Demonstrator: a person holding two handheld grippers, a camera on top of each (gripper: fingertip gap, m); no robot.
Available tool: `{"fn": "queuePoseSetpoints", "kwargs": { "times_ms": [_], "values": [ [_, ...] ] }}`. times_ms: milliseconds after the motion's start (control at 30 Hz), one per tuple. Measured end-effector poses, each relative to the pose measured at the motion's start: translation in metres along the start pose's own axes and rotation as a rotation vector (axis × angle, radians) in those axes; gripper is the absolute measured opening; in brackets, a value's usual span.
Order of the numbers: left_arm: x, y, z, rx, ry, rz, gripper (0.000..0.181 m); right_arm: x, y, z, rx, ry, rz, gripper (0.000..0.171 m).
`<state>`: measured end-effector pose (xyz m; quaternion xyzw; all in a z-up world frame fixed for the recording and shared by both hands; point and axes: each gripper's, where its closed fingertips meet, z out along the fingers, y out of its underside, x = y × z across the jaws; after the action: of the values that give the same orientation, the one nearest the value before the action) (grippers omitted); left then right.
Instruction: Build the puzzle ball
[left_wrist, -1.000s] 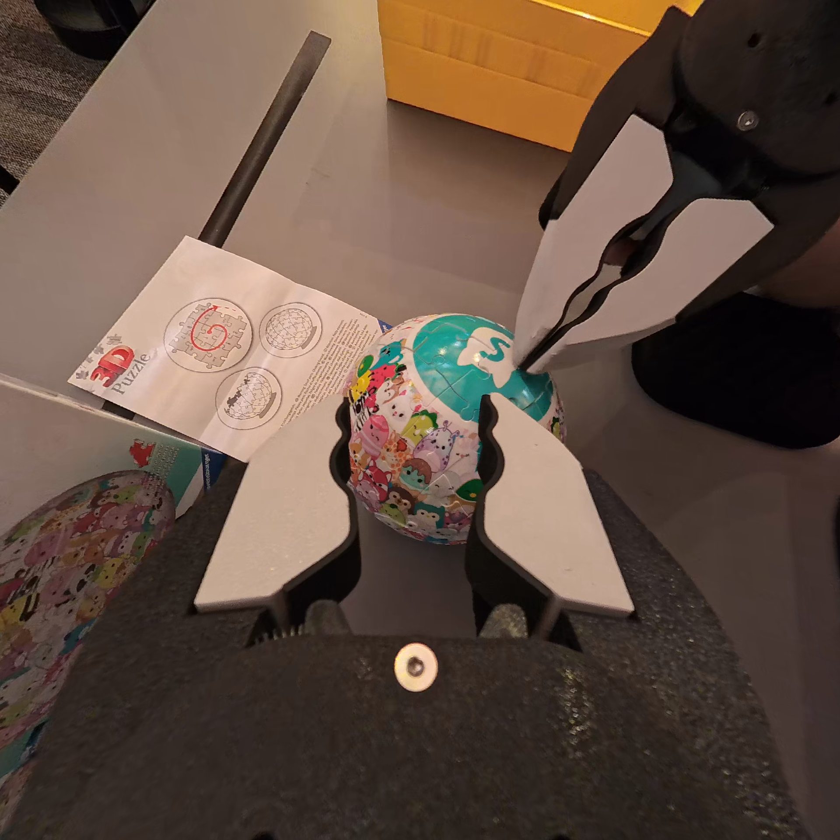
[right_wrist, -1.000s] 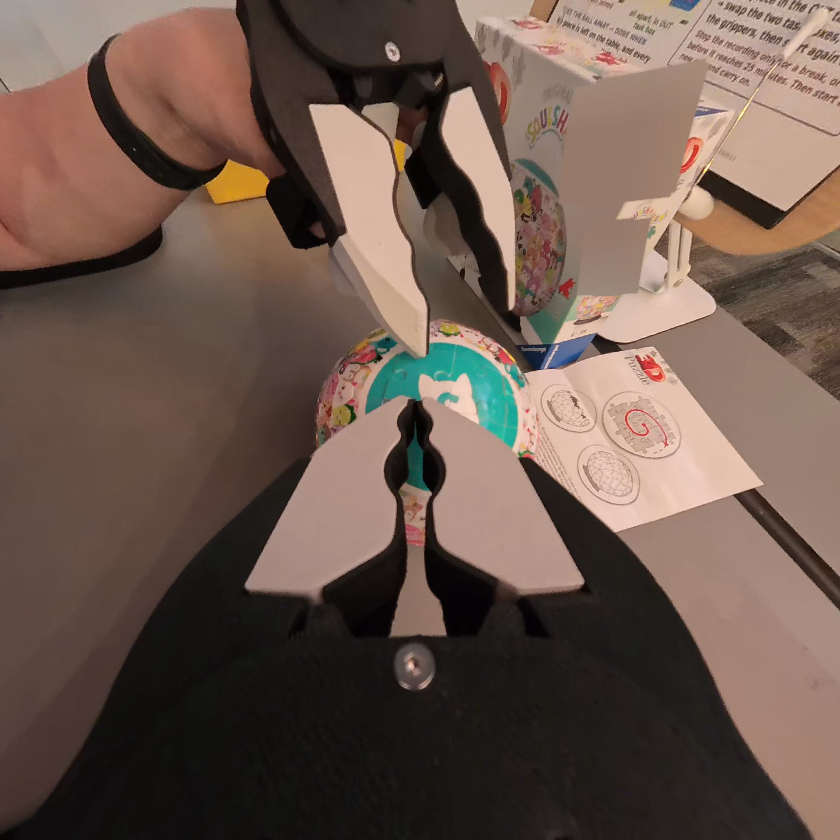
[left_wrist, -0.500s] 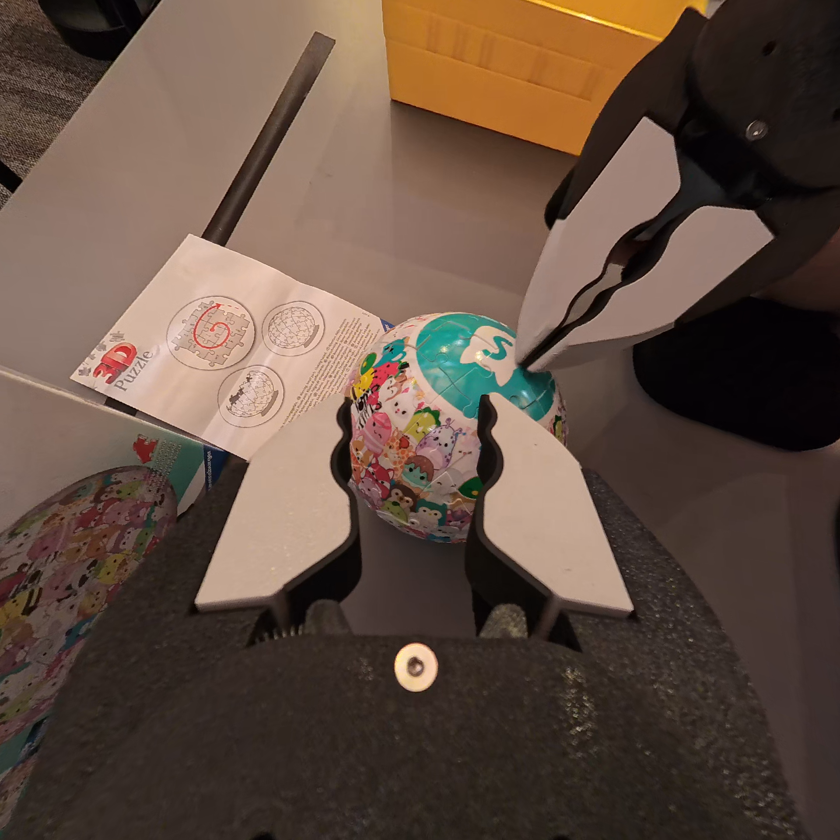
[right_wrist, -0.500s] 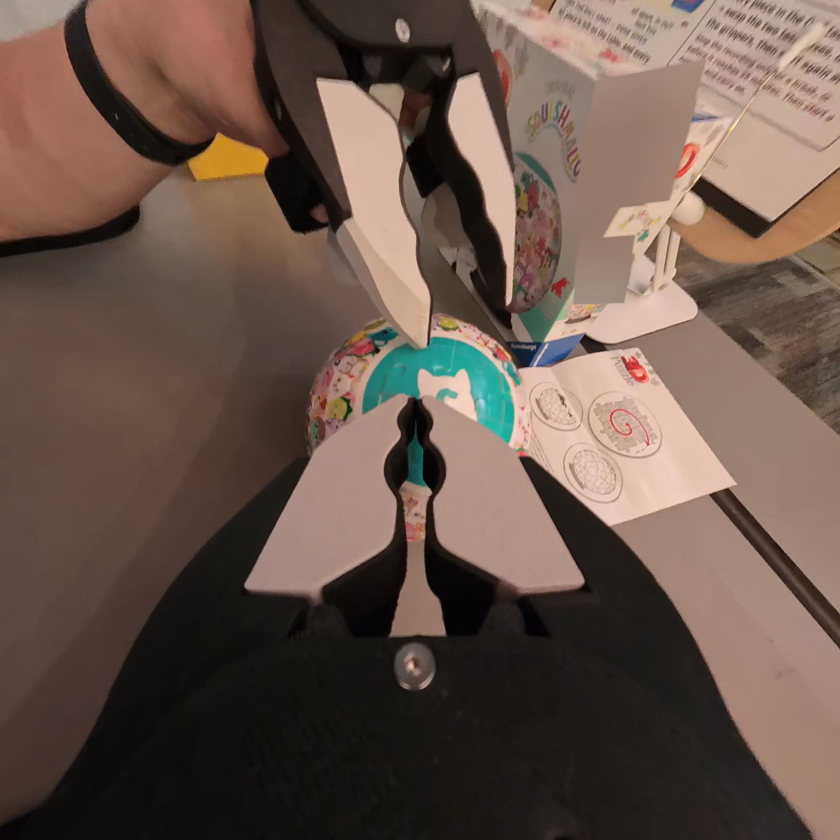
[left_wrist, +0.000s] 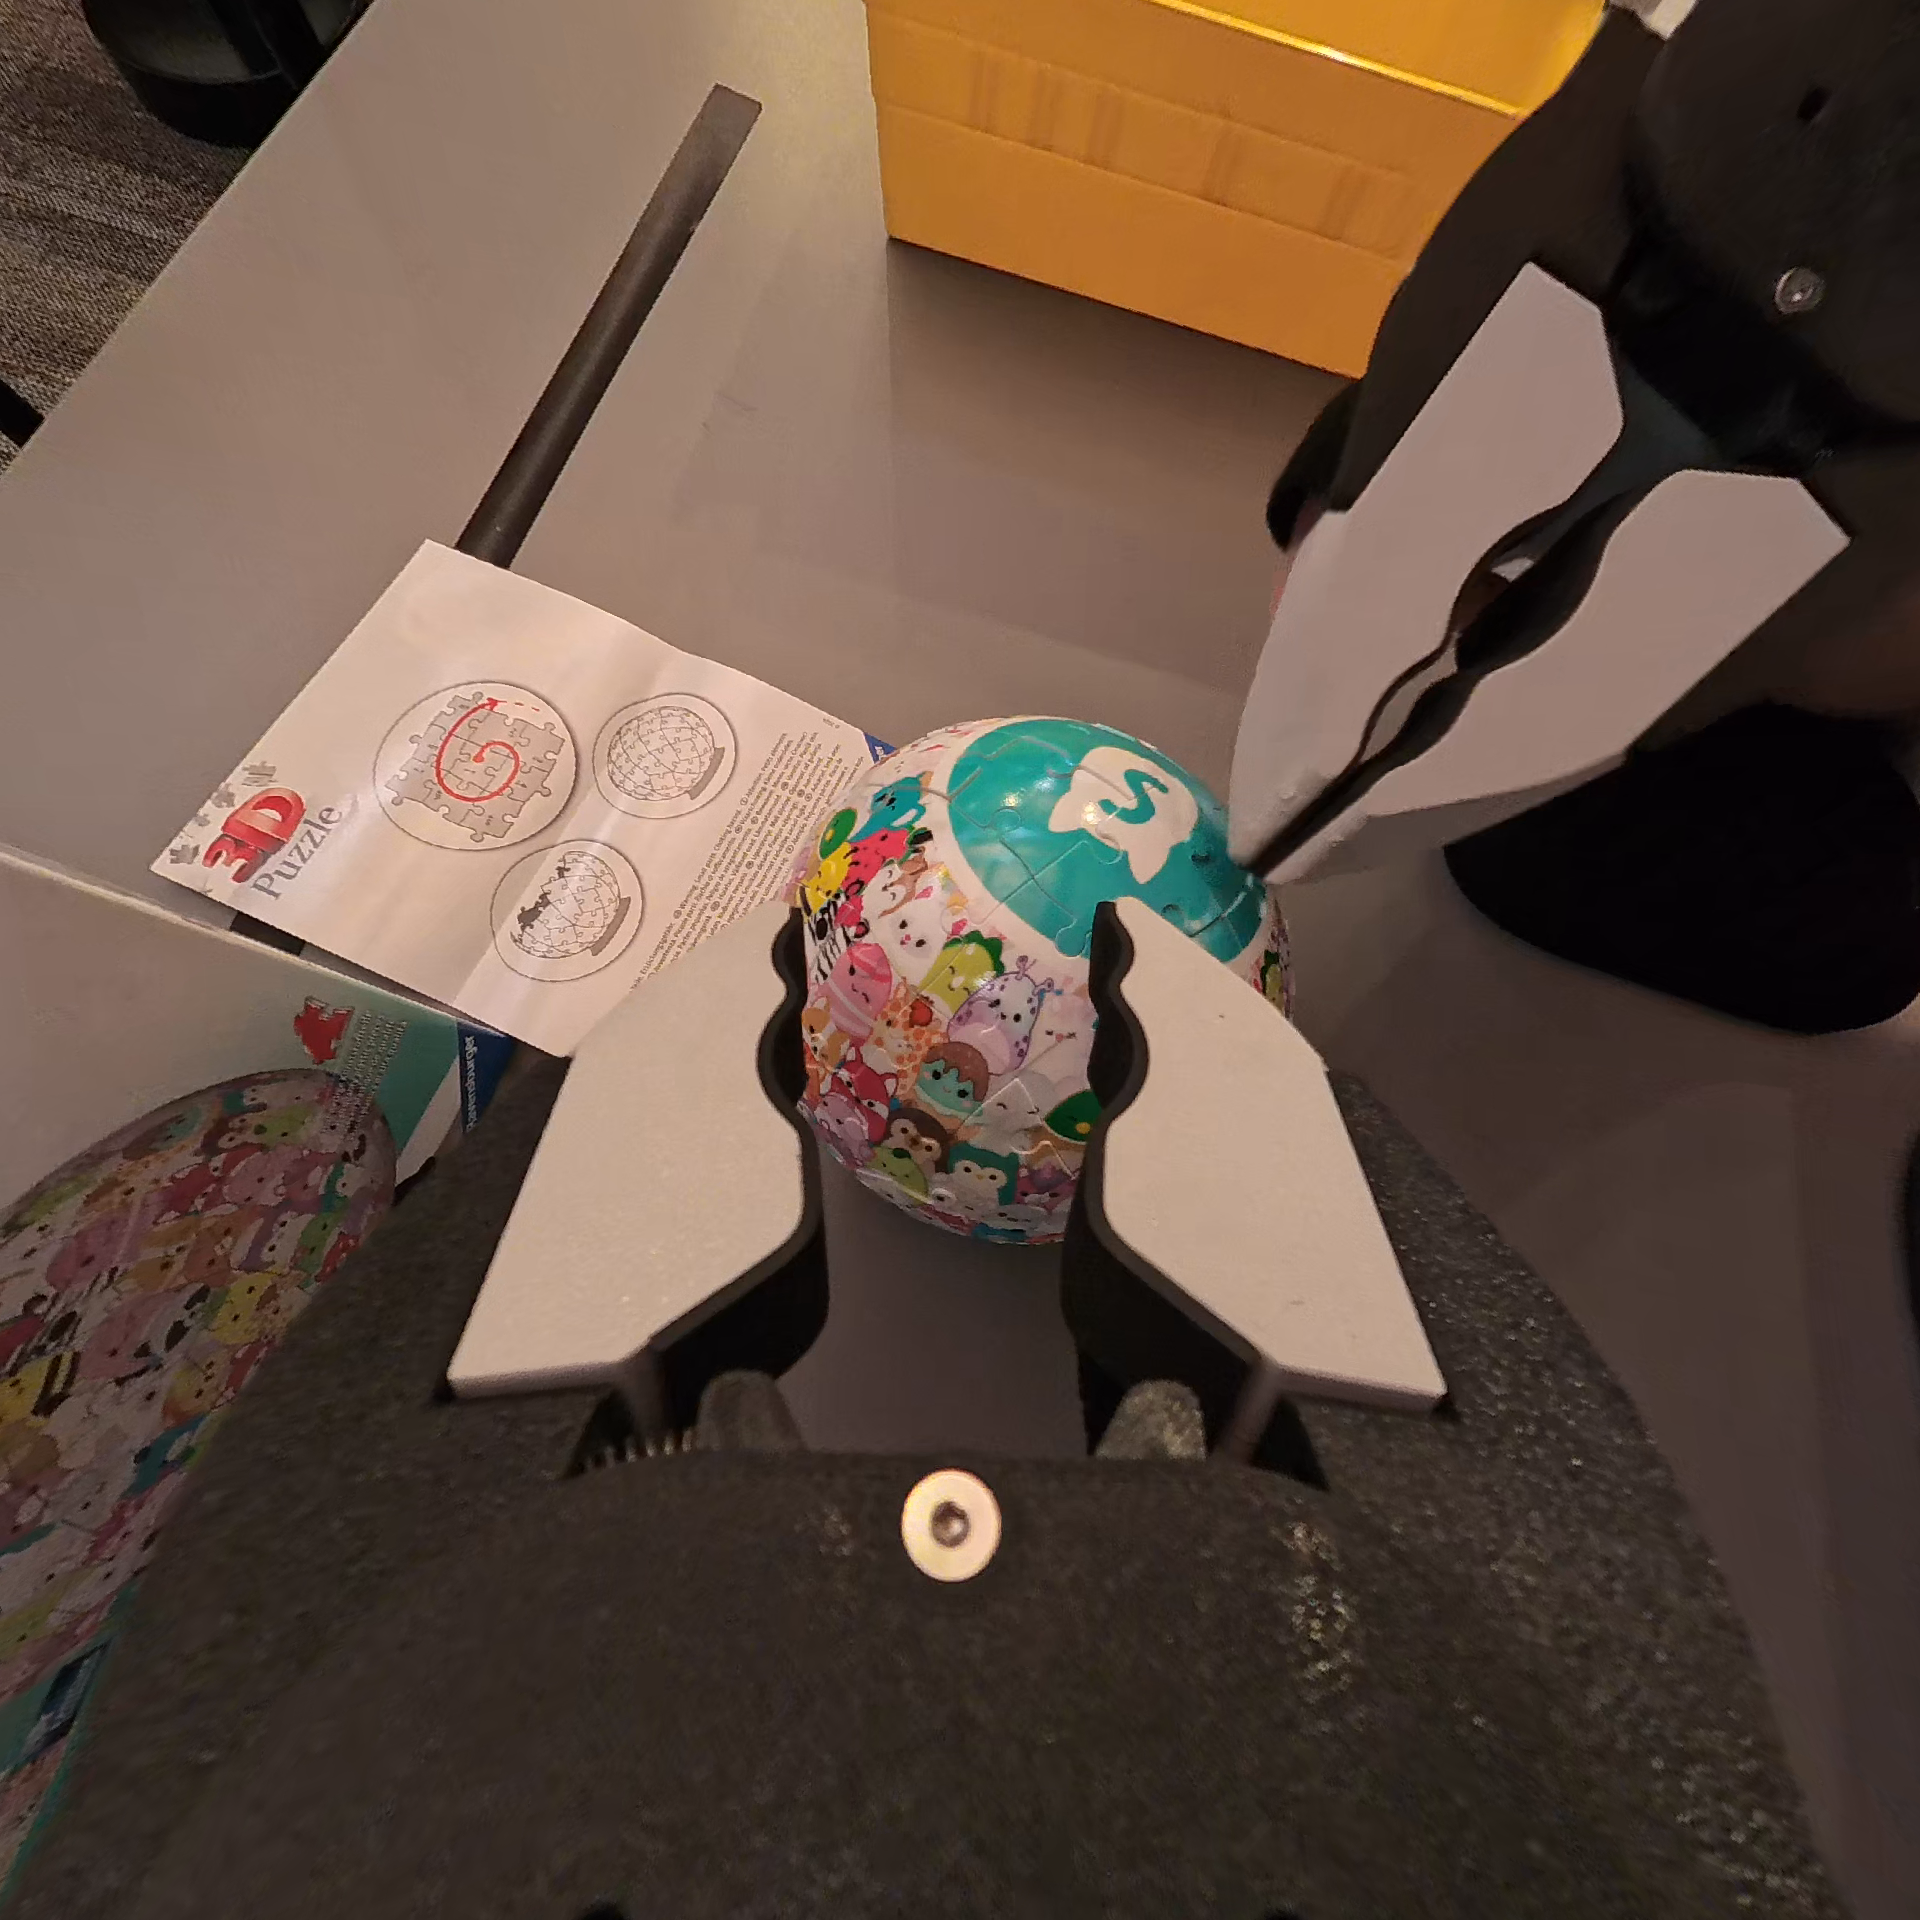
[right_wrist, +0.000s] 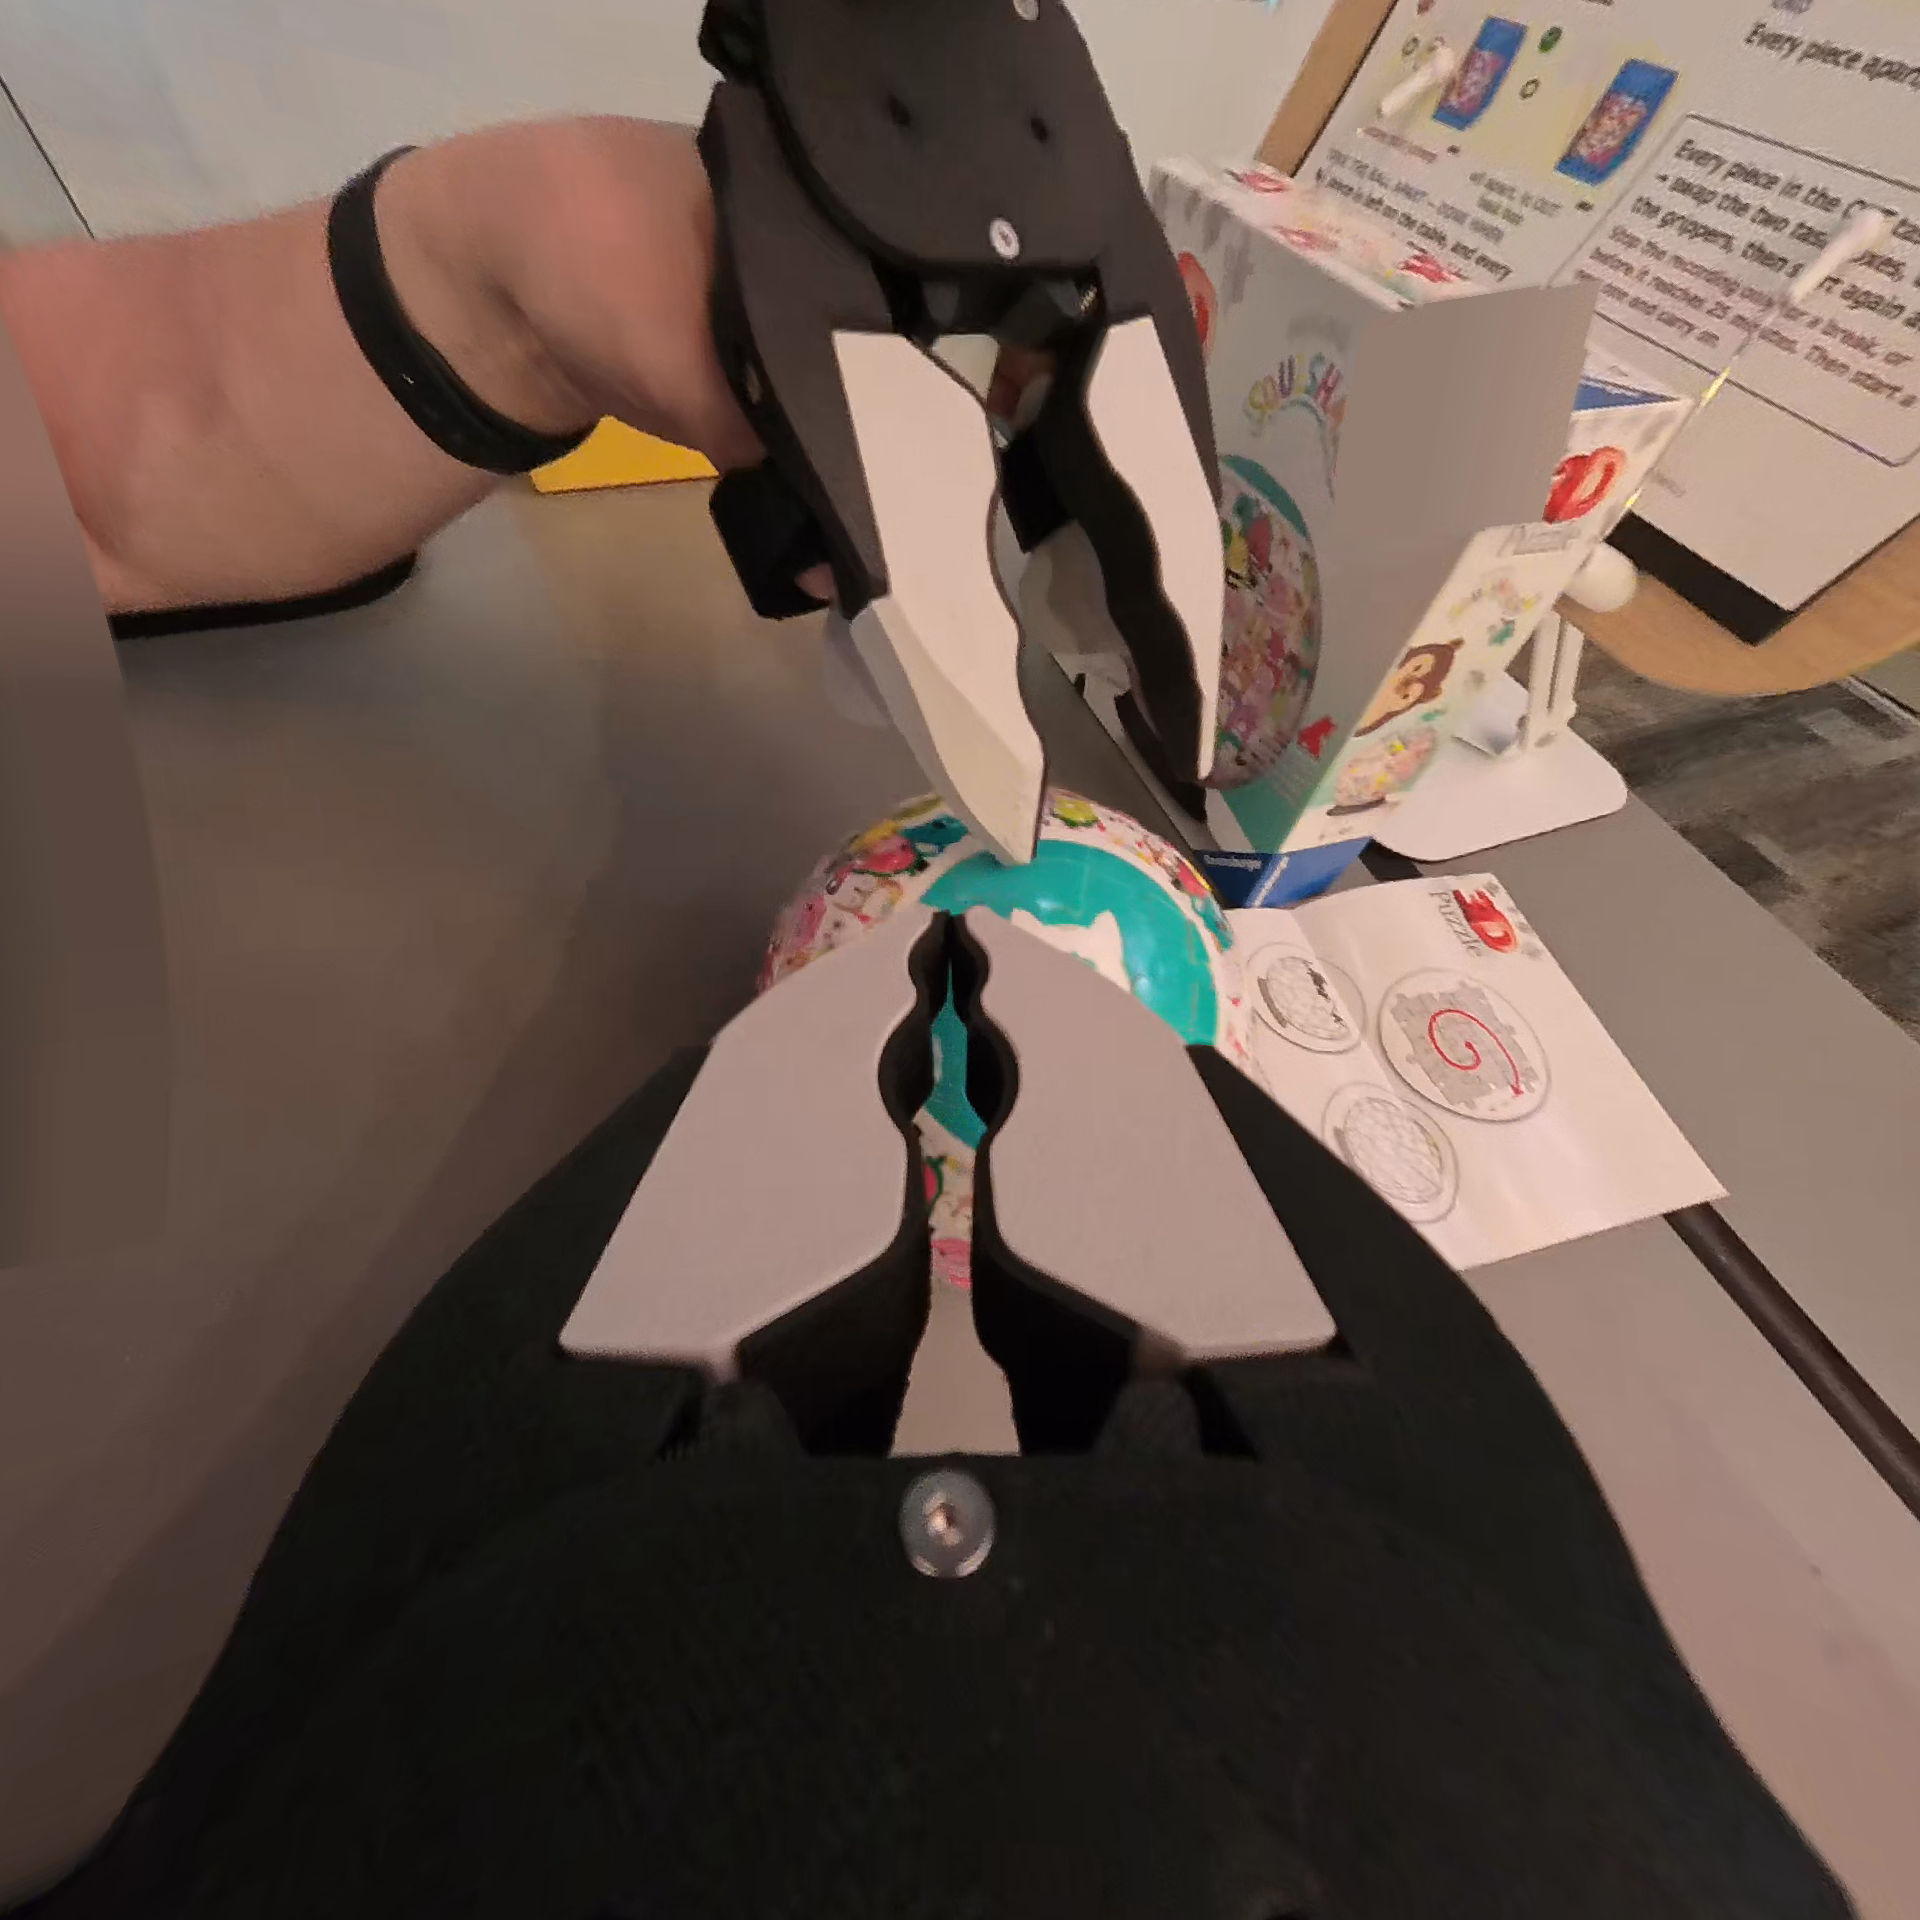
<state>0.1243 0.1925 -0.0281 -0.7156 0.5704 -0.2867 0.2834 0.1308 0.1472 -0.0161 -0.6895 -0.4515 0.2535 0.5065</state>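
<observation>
Left wrist view: left tongs (left_wrist: 940, 940) spread, straddling the puzzle ball (left_wrist: 1029, 977) on the grey worktop (left_wrist: 935, 468). Right tongs (left_wrist: 1262, 857), pressed together and holding nothing, touch the ball's teal cap. Pressing seams well probably means gentle pushes while the left tongs brace the ball against rolling. Beyond lie a printed instruction leaflet (left_wrist: 499, 800) and yellow box (left_wrist: 1164, 156); their writing goes unquoted.

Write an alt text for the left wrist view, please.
A colourful puzzle ball sits on a grey table between the open left gripper. The shut right gripper touches its teal cap; an instruction sheet lies beside it.
</observation>
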Motion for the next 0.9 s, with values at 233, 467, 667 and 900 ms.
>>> {"fn": "queuePoseSetpoints", "kwargs": {
  "times_ms": [233, 467, 667, 900],
  "values": [
    [0.0000, 0.0001, -0.0001, 0.002, 0.000, 0.000, 0.052, -0.0020, 0.0049, 0.0059, -0.037, 0.002, -0.025, 0.001],
    [-0.0001, -0.0003, 0.0004, 0.007, 0.007, -0.004, 0.052, 0.0013, 0.0065, 0.0083, -0.053, 0.016, -0.025, 0.001],
    [-0.0005, -0.0002, 0.0001, 0.005, 0.003, 0.000, 0.052, 0.0007, 0.0054, 0.0099, -0.053, 0.007, -0.025, 0.001],
    [-0.0005, -0.0001, -0.0002, 0.008, 0.003, -0.003, 0.051, 0.0024, 0.0052, 0.0109, -0.057, 0.023, -0.038, 0.000]
  ]
}}
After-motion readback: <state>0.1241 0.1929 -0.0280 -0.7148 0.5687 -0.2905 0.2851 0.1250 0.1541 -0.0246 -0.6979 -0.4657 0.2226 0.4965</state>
